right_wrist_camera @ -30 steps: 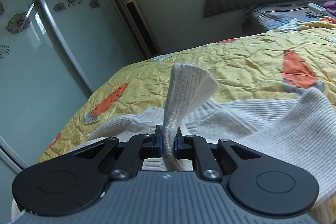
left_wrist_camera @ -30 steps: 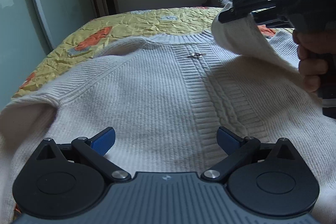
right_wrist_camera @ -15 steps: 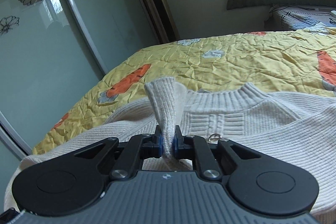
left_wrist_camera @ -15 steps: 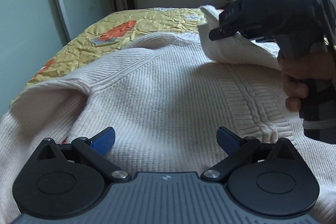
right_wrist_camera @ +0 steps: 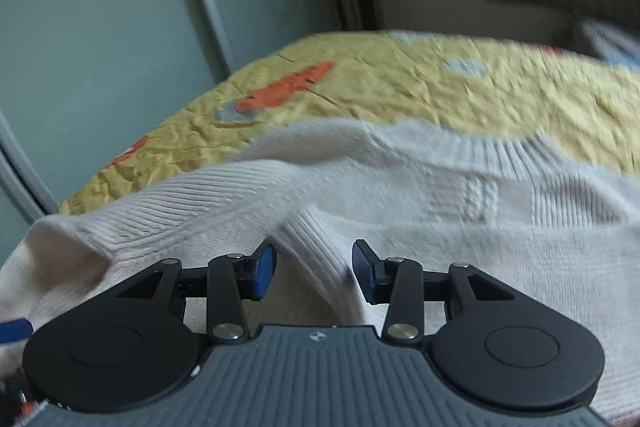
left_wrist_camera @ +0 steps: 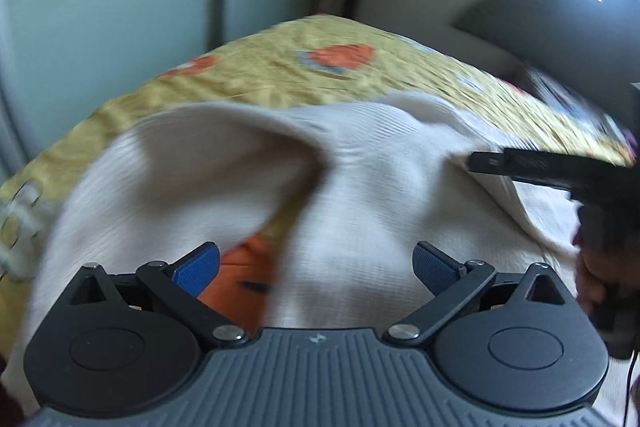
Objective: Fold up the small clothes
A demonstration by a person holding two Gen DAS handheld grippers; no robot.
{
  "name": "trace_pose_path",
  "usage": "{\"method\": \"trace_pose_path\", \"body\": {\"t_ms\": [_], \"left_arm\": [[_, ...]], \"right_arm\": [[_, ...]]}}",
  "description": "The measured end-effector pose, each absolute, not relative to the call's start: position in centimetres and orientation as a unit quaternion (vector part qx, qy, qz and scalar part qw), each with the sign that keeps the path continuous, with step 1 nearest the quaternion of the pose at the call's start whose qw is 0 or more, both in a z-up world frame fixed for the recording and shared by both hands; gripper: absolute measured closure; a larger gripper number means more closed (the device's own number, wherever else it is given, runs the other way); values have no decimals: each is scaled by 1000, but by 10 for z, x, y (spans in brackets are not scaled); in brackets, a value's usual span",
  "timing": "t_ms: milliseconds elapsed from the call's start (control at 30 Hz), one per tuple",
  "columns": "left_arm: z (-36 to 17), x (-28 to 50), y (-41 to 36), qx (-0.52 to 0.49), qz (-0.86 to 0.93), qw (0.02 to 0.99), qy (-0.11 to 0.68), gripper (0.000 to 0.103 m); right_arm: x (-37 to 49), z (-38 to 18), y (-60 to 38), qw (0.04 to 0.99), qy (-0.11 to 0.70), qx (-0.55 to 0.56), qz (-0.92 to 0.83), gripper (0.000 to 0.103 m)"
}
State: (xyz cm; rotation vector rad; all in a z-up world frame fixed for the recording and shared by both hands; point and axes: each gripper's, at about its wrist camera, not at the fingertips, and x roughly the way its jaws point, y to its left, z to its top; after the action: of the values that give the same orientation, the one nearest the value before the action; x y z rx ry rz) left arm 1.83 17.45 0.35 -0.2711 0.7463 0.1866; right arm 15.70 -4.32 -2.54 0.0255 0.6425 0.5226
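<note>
On the yellow quilted bed (right_wrist_camera: 400, 91), my right fingers (right_wrist_camera: 314, 267) have just been parting, the cream knitted sweater's (right_wrist_camera: 500, 247) ribbed sleeve lying loose between them; my left fingers (left_wrist_camera: 316, 263) stand spread wide.

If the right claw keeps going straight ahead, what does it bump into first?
Probably the ribbed cuff of the white sweater, lying loose between the open right claw; depth is blurry.

Right gripper (right_wrist_camera: 314, 269) jaws have just been opening, the white sweater (right_wrist_camera: 440, 211) cuff lies loose between them, yellow bedspread (right_wrist_camera: 400, 87) beyond.
</note>
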Motion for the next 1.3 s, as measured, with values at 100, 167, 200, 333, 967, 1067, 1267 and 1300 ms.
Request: {"method": "trace_pose_path", "body": {"t_ms": [100,167,200,333,967,1067,1267,1300], "left_arm": [[6,4,209,-218,124,903,348,0],[5,-8,236,-294,129,887,333,0],[3,-13,247,-328,130,877,326,0],[-7,-32,288,-441,149,831,304,0],[-50,-74,343,-656,119,700,256,0],[-52,-82,343,-663,132,696,243,0],[-48,-83,337,-637,125,721,241,36],[-44,-81,338,-625,126,733,239,55]], "right_arm": [[138,-6,-13,914,249,-48,317,38],[128,0,8,899,219,-71,372,34],[124,3,21,888,210,-86,401,33],[103,2,79,851,154,-191,464,31],[33,-29,54,805,61,-409,426,94],[23,-46,40,786,72,-451,417,94],[20,-54,41,795,79,-441,410,94],[20,-53,42,797,79,-438,409,94]]}}
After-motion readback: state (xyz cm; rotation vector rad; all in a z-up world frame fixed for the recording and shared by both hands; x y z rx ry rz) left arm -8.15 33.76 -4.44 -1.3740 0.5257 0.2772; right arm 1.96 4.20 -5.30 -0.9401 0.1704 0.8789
